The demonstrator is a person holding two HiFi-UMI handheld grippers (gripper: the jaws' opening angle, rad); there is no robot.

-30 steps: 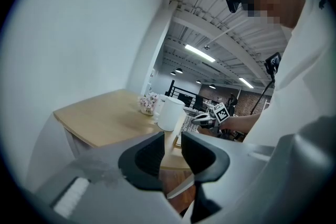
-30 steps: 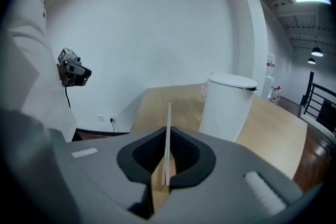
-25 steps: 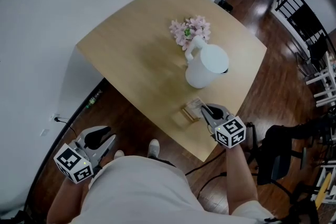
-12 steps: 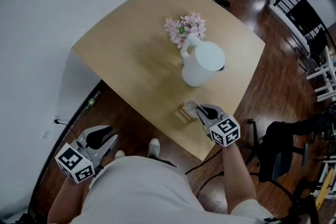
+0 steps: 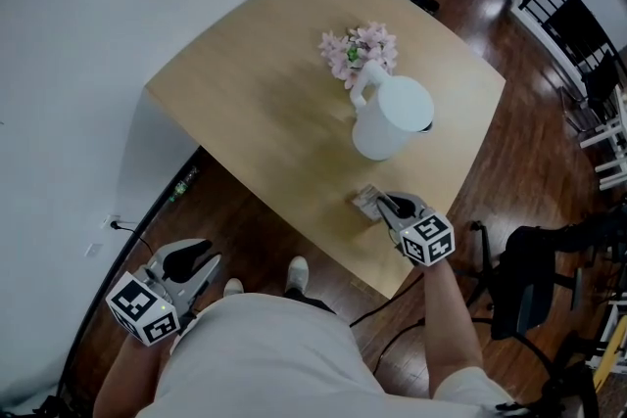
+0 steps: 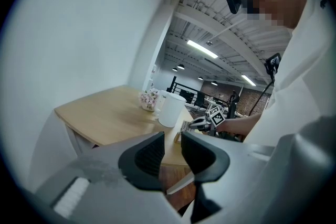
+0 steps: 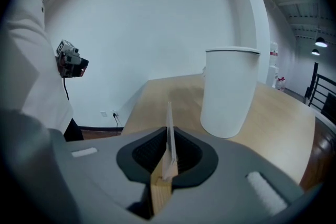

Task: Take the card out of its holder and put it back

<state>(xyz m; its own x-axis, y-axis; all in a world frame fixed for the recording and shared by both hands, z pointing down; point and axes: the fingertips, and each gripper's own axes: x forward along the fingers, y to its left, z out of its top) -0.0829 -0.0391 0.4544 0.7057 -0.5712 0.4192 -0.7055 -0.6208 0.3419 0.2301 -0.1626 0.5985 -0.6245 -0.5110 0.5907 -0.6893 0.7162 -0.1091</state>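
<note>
- Progress on your left side is nil: your left gripper [image 5: 201, 261] hangs beside your hip, well clear of the tabletop [image 5: 265, 103], with its jaws a little apart and nothing between them.
- Moving right, the wooden holder [image 7: 159, 194] lies by the tabletop's near edge, on your side of the white pitcher [image 5: 392, 117].
- The card [image 7: 169, 128] stands over that holder. Its lower edge meets the wood right between the pads of your right gripper [image 5: 385, 203], whose jaws are clamped narrow on the card's two faces.
- By my reading you are at the slot itself. The card is either just entering it or already seated, and I cannot tell whether it has bottomed out.
- The pictures alone do not settle whether the take-out half is behind you. If it is, little is left: press the card home, let go, and draw the gripper back.
- The card stands upright with a slight lean. Your right gripper view catches it edge-on, so its flat faces look left and right toward the pads. Its plane runs straight ahead along the gripper's line, passing left of the pitcher.
- Its visible edge runs up and down. With the card edge-on, I cannot say whether height or width is its long axis.
- The holder's long axis seems to run along the same line as the card's plane.
</note>
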